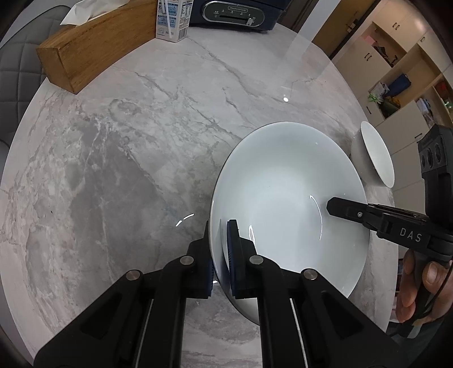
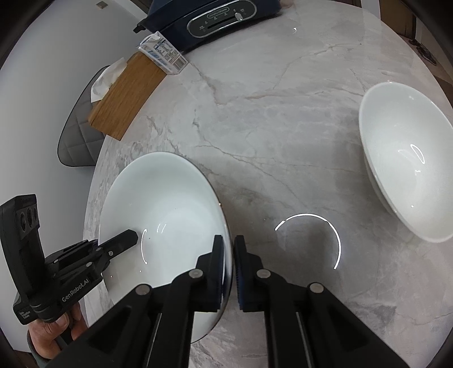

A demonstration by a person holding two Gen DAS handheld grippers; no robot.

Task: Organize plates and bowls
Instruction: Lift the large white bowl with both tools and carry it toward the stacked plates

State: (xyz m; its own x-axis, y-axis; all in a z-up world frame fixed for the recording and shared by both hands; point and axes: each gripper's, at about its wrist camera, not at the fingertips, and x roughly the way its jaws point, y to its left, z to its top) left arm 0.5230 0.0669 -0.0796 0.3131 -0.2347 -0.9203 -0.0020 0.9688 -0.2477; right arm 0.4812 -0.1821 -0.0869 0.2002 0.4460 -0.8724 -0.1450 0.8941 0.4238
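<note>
A large white plate (image 1: pixel 283 184) is held over the marble table (image 1: pixel 127 141) by both grippers at opposite rims. My left gripper (image 1: pixel 220 226) is shut on its left rim, blue pads on either side of the edge. My right gripper (image 2: pixel 228 239) is shut on the right rim of the same plate (image 2: pixel 170 203). Each gripper shows in the other's view: the right gripper (image 1: pixel 331 204) reaches in over the far rim, and the left gripper (image 2: pixel 131 236) does the same. A white bowl (image 2: pixel 402 158) stands apart to the right, also seen as the bowl (image 1: pixel 376 155) behind the plate.
A wooden tissue box (image 1: pixel 93 42), a milk carton (image 1: pixel 172 19) and a dark blue appliance (image 1: pixel 237 12) line the table's far edge. A grey chair (image 2: pixel 76 136) stands beyond the left edge. Open shelves (image 1: pixel 396 85) are on the right. A hand (image 1: pixel 419 283) holds the right gripper.
</note>
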